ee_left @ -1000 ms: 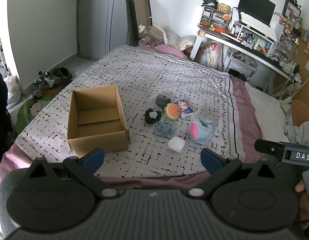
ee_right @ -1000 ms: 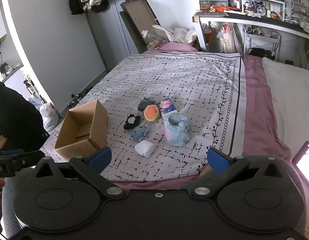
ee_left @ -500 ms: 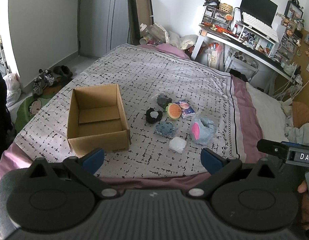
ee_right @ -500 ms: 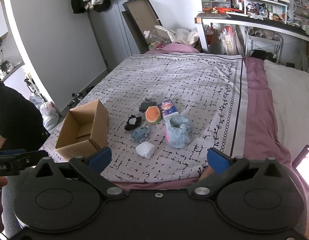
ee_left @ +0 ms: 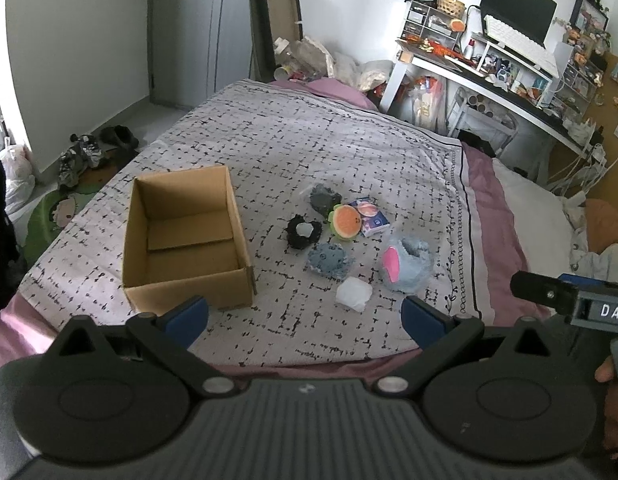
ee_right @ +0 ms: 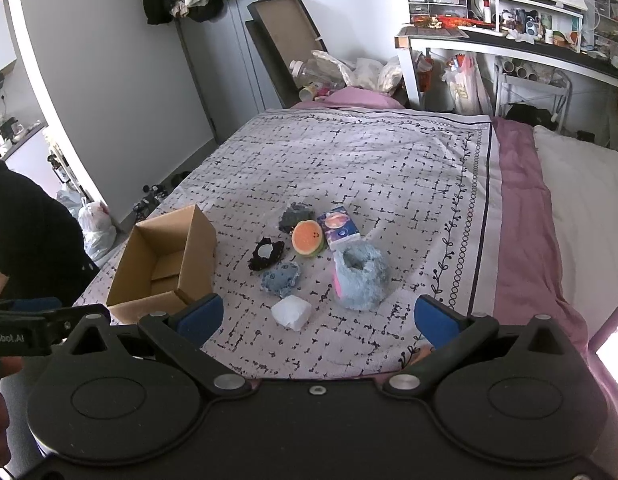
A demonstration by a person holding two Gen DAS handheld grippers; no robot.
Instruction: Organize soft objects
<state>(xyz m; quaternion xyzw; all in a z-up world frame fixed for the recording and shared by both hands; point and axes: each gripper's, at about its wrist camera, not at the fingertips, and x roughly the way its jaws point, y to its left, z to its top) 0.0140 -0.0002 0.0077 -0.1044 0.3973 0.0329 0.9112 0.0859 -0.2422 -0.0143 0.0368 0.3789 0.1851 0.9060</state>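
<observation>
An open empty cardboard box [ee_left: 185, 240] [ee_right: 165, 264] sits on the patterned bedspread. Right of it lies a cluster of soft things: a white lump [ee_left: 353, 294] [ee_right: 291, 312], a fluffy blue and pink plush [ee_left: 407, 262] [ee_right: 361, 276], a blue knit piece [ee_left: 327, 260] [ee_right: 281, 278], a black scrunchie [ee_left: 304, 232] [ee_right: 266, 254], an orange round plush [ee_left: 344, 222] [ee_right: 307, 238], a dark grey piece [ee_left: 323, 198] [ee_right: 295, 216] and a small blue packet [ee_left: 371, 216] [ee_right: 339, 226]. My left gripper [ee_left: 305, 314] and right gripper [ee_right: 317, 316] are open, empty, and held above the bed's near edge.
A cluttered white desk [ee_left: 489, 72] with a monitor stands beyond the bed at the right. Shoes [ee_left: 89, 152] and bags lie on the floor at the left. A pillow [ee_right: 589, 208] lies at the right. The other gripper's body shows at each view's edge.
Both views have crept slightly forward toward the bed; the objects look a touch closer. Nothing on the bed has moved and both grippers stay open.
</observation>
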